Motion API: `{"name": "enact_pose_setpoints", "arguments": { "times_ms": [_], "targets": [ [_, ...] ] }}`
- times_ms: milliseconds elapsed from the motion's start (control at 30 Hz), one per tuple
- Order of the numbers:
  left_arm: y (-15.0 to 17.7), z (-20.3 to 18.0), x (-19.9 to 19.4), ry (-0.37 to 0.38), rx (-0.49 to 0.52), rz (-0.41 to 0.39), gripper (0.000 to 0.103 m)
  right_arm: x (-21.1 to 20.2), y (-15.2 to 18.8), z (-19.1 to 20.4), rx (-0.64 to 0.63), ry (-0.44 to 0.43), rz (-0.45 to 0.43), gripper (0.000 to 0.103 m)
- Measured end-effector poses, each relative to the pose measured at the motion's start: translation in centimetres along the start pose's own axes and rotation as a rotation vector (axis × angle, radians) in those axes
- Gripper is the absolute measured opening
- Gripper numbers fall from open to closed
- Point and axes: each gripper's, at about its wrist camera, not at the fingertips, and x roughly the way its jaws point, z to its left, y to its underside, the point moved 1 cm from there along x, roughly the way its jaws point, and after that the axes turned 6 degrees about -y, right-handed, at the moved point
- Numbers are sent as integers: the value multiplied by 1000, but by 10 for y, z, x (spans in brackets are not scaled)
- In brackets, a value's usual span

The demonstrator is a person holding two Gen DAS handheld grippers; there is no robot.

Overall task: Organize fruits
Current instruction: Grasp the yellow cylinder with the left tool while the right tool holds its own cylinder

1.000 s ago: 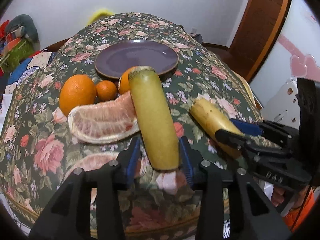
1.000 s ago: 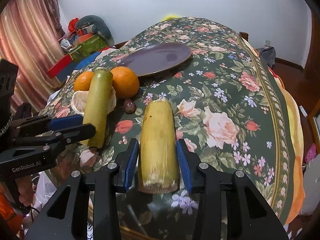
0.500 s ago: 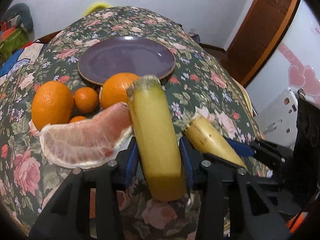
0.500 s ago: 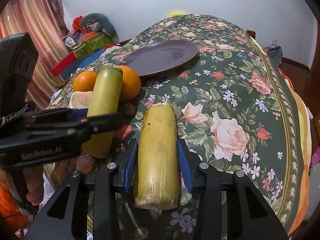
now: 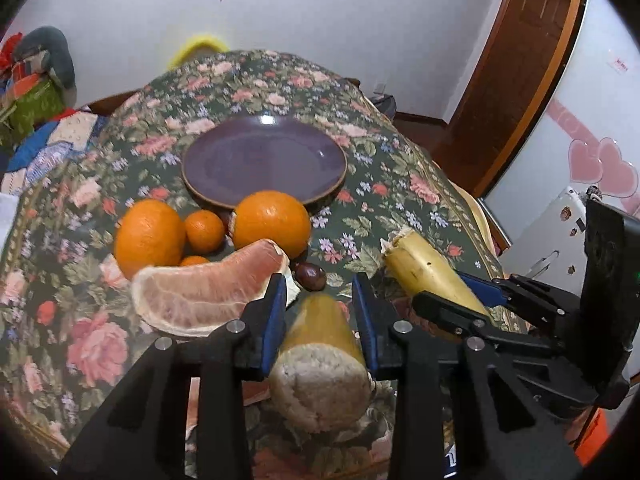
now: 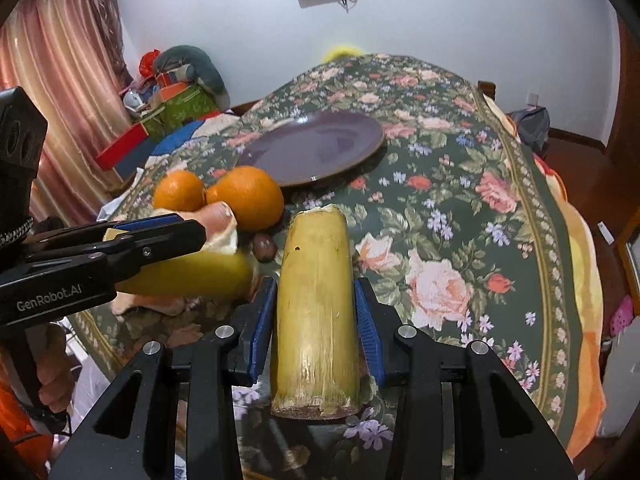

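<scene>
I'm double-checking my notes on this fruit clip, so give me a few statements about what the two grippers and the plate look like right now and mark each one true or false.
1. The left gripper is shut on a yellow sugarcane piece. True.
2. The purple plate already has an orange on it. False: nothing lies on the plate; both large oranges sit on the tablecloth in front of it.
3. The right gripper holds a second cane piece. True.
4. The pomelo wedge is gripped by the right gripper. False: it lies on the cloth beside the left gripper's fingers.
5. A small dark brown chestnut lies near the oranges. True.
</scene>
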Motion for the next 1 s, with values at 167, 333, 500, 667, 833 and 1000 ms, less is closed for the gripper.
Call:
{"name": "enact_pose_setpoints", "arguments": {
  "times_ms": [167, 333, 500, 667, 833, 1000],
  "targets": [
    [5, -1, 0, -6, 68, 45, 34, -10, -5, 5, -8, 13, -30, 36],
    [28, -4, 1, -19, 146, 107, 34, -11, -2, 3, 9, 11, -20, 36],
    [43, 0, 16, -19, 147, 169, 35, -11, 1, 3, 9, 11, -18, 36],
    [42, 3, 26, 7, 116, 179, 36, -12, 2, 4, 10, 9, -20, 36],
    [39, 1, 28, 4, 107, 172, 36, -12, 0, 2, 13, 13, -21, 36],
    [27, 4, 15, -7, 93, 125, 36, -14, -5, 1, 12, 14, -38, 36]
  ]
}}
